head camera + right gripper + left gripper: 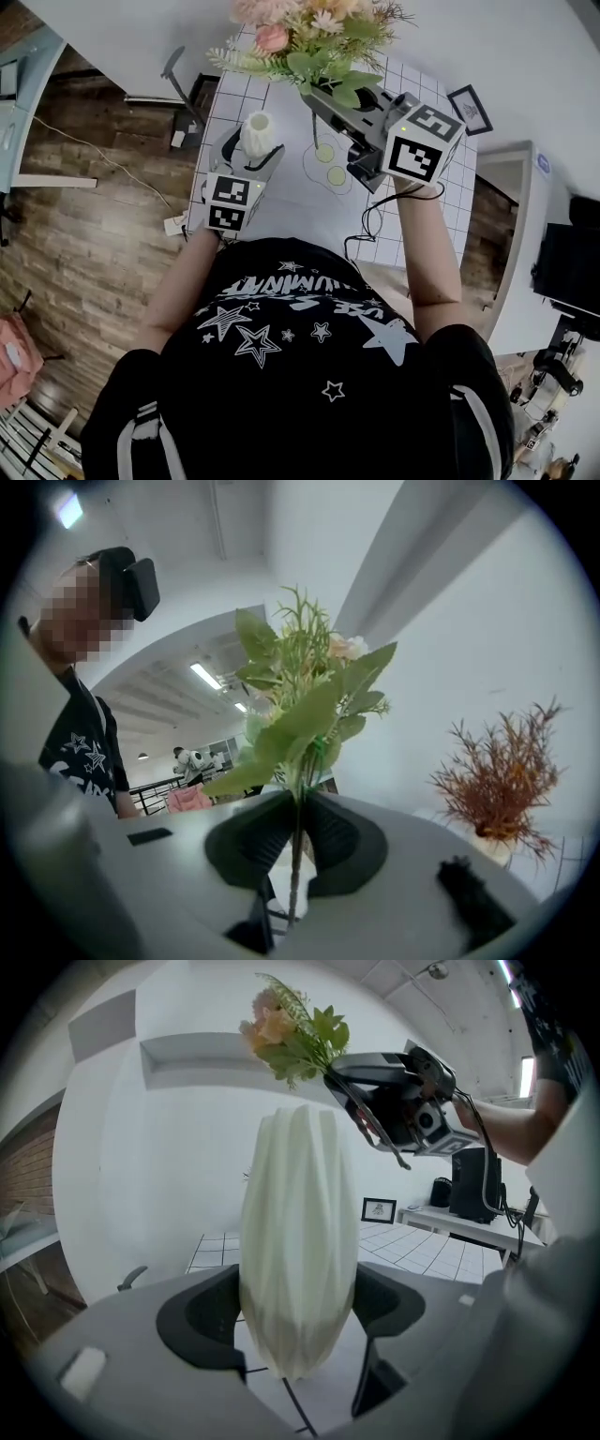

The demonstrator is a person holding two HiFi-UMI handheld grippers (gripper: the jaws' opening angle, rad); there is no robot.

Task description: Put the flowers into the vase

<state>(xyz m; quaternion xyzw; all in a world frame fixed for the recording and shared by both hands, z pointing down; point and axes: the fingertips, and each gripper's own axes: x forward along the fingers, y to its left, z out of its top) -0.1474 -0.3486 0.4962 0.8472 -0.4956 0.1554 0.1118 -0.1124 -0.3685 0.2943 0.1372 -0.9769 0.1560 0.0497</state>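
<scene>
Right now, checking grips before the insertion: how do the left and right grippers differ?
The left gripper clamps the white vase with jaws wide; the right gripper pinches the thin stem of the flowers, jaws nearly together. The left gripper sits low at the table; the right gripper is raised higher than the vase's mouth. Both hold something.

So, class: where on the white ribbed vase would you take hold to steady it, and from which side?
Grip the vase round its lower body, coming in from the side, one jaw on each flank. It stands upright, and its top mouth must stay free for the flowers; the left gripper holds it just so.
</scene>
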